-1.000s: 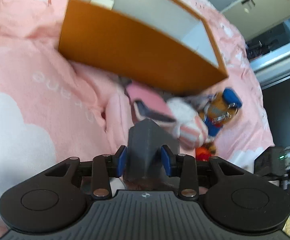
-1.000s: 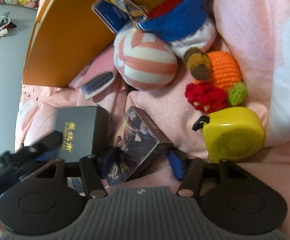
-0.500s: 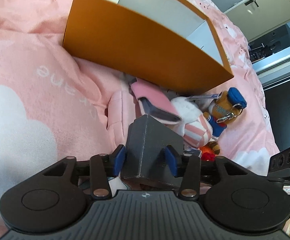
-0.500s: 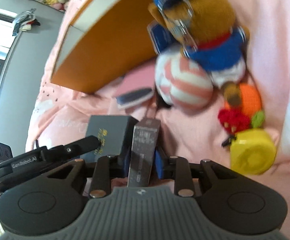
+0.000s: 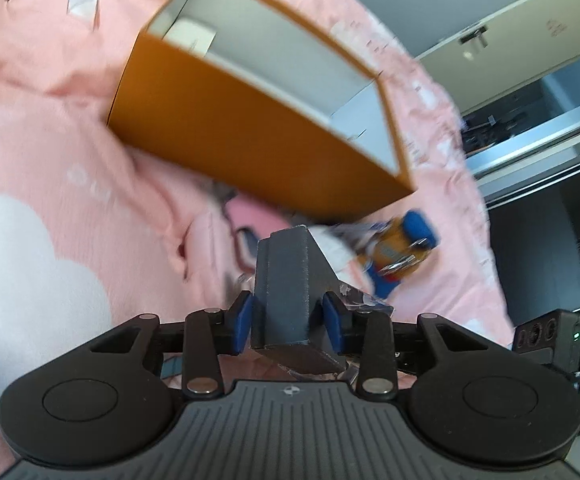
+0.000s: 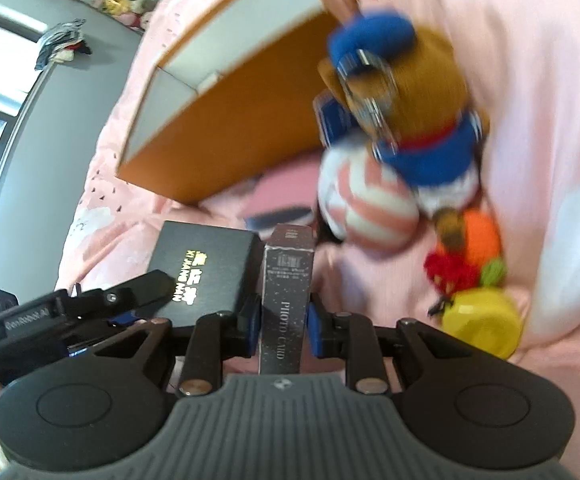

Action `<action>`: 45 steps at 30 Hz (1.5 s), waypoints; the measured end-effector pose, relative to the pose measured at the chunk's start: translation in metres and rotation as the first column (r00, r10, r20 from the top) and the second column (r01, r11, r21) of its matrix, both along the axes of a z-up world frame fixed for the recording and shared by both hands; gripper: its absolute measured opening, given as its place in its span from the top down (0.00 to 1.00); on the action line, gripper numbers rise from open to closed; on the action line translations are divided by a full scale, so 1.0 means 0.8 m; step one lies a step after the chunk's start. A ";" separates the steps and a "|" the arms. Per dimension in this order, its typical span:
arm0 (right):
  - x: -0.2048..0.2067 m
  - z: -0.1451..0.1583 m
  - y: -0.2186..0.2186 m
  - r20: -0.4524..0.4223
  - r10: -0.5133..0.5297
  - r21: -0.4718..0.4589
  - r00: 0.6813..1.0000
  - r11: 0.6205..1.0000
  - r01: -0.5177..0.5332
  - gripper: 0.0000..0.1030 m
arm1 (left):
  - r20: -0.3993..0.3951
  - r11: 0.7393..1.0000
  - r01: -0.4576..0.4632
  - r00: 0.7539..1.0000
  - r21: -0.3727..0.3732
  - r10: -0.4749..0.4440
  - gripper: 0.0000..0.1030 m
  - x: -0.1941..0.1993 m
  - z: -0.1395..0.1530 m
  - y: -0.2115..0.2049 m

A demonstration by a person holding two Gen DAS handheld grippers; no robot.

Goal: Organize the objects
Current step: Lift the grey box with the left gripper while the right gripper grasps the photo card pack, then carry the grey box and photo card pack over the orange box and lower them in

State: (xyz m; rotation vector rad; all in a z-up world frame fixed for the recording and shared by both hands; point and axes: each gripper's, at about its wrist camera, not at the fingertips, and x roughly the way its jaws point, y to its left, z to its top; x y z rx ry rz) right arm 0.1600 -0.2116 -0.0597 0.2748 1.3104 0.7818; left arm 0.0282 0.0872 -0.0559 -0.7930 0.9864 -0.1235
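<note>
My left gripper is shut on a dark grey box and holds it above the pink bedding, short of the open orange box. My right gripper is shut on a slim photo card box, held upright. The dark grey box with gold lettering also shows in the right wrist view, held by the left gripper. The orange box lies beyond both, with a white item inside it.
On the pink blanket lie a brown plush in blue, a pink-striped plush, an orange and red crochet toy, a yellow tape measure and a pink case. A cupboard stands behind.
The right gripper closed on the photo card box and lifted it upright. The left gripper raised the dark grey box and moved closer to the orange box.
</note>
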 end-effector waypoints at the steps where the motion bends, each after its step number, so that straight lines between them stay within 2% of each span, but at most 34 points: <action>1: 0.002 0.009 0.000 0.027 0.008 0.004 1.000 1.000 -0.008 0.76 | 0.020 1.000 -0.005 1.000 -0.002 0.005 0.59 0.000 0.008 0.003; 5: 0.013 0.047 0.010 0.133 0.047 0.008 0.990 0.999 -0.048 0.77 | 0.090 0.999 -0.031 0.996 0.034 0.028 0.59 0.005 0.043 0.013; 10: 0.044 0.087 0.032 0.175 0.079 0.070 0.981 0.993 -0.092 0.77 | 0.165 0.995 -0.065 0.985 0.080 0.051 0.59 0.028 0.084 0.030; 14: 0.071 0.119 0.061 0.240 0.094 0.093 0.966 0.988 -0.119 0.77 | 0.228 0.986 -0.097 0.972 0.134 0.065 0.59 0.054 0.117 0.043; 17: 0.096 0.136 0.081 0.284 0.083 0.102 0.955 0.988 -0.116 0.77 | 0.252 0.979 -0.115 0.965 0.167 0.071 0.59 0.084 0.127 0.049; 19: 0.116 0.141 0.094 0.303 0.074 0.099 0.950 0.989 -0.109 0.77 | 0.235 0.976 -0.115 0.969 0.184 0.070 0.59 0.110 0.121 0.054; 22: 0.145 0.128 0.120 0.299 0.069 0.058 0.952 0.994 -0.090 0.77 | 0.164 0.980 -0.101 0.984 0.173 0.073 0.59 0.146 0.091 0.061; 27: 0.185 0.074 0.153 0.224 0.080 -0.020 0.971 0.997 -0.078 0.77 | 0.007 0.990 -0.060 0.998 0.127 0.059 0.59 0.189 0.024 0.060; 29: 0.196 0.053 0.161 0.205 0.084 -0.058 0.975 0.996 -0.073 0.77 | -0.052 0.988 -0.036 0.998 0.148 0.044 0.59 0.197 0.002 0.053; 31: 0.204 0.037 0.166 0.198 0.090 -0.092 0.976 0.993 -0.073 0.77 | -0.089 0.979 -0.010 0.996 0.202 0.028 0.59 0.199 -0.010 0.045; 34: 0.211 0.018 0.174 0.185 0.102 -0.136 0.977 0.988 -0.078 0.77 | -0.124 0.964 0.030 0.992 0.265 0.003 0.59 0.204 -0.016 0.032; 37: 0.214 0.004 0.180 0.169 0.118 -0.161 0.979 0.983 -0.091 0.77 | -0.150 0.957 0.055 0.989 0.285 -0.012 0.59 0.209 -0.025 0.028; 42: 0.215 -0.004 0.186 0.160 0.137 -0.166 0.978 0.980 -0.110 0.77 | -0.139 0.962 0.040 0.990 0.271 -0.002 0.59 0.216 -0.027 0.033; 45: 0.224 -0.003 0.194 0.155 0.136 -0.172 0.978 0.979 -0.109 0.77 | -0.100 0.960 0.025 0.995 0.280 0.003 0.59 0.232 -0.020 0.039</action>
